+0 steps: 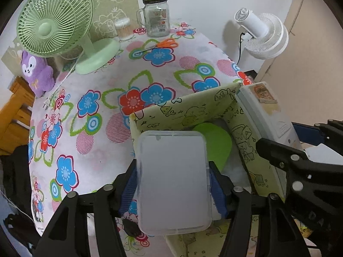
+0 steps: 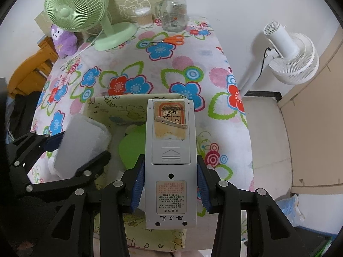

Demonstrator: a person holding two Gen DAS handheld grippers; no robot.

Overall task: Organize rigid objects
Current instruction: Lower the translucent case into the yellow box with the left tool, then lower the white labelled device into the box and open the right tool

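My left gripper (image 1: 173,184) is shut on a clear plastic case (image 1: 173,180), held over the near left corner of a green cartoon-print storage box (image 1: 193,109). My right gripper (image 2: 170,184) is shut on a grey remote control (image 2: 170,150), back side up, held over the same box (image 2: 128,105). A green object (image 1: 216,145) lies inside the box, also seen in the right wrist view (image 2: 131,147). The remote (image 1: 268,115) and the right gripper's fingers (image 1: 278,154) show at the box's right wall in the left view. The case (image 2: 81,143) shows at left in the right view.
On the flowered tablecloth (image 1: 107,81) at the back stand a green desk fan (image 1: 55,21), a purple plush toy (image 1: 36,72), a cotton-swab tub (image 1: 123,29), a glass jar with a green cup on top (image 1: 155,19) and orange scissors (image 1: 163,44). A white fan (image 1: 263,36) stands off the table's right edge.
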